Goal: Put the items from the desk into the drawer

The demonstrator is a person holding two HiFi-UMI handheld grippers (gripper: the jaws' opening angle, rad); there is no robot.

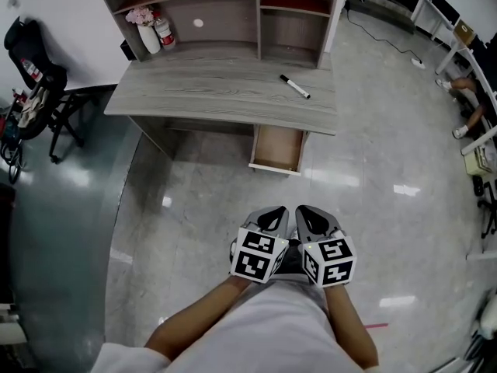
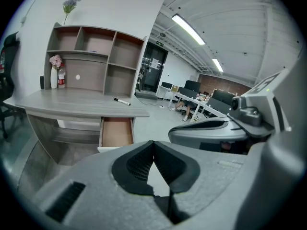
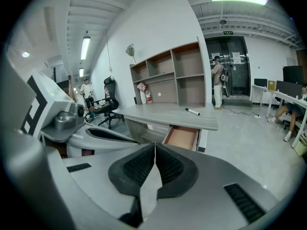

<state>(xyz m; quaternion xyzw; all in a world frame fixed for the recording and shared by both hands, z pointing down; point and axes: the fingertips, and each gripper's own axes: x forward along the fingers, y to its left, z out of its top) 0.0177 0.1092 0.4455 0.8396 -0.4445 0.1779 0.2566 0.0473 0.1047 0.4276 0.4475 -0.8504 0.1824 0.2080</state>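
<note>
Polished grey floor all round, and at the far side a grey wood-grain desk (image 1: 217, 92). On its right part, lying flat and alone: black-and-white marker (image 1: 295, 87), angled across the grain. Right below that end, pulled out toward the near side, open drawer (image 1: 276, 148) with a bare brown bottom. Along the desk's far edge, standing on it, open shelf unit (image 1: 225, 22). Tucked at its left foot, white vase (image 1: 147, 37) of pink flowers, just beside a red-labelled bottle (image 1: 164, 31) (touching or not, too small to say). Off to the left, apart from the desk, black office chair (image 1: 35, 76). Down at the near side, well short of the drawer, left gripper (image 1: 272, 217) and right gripper (image 1: 314, 217) side by side, marker cubes almost touching. Left gripper's jaws closed tip to tip, nothing between the pads. Same on the right: pressed together at the tips, empty.
</note>
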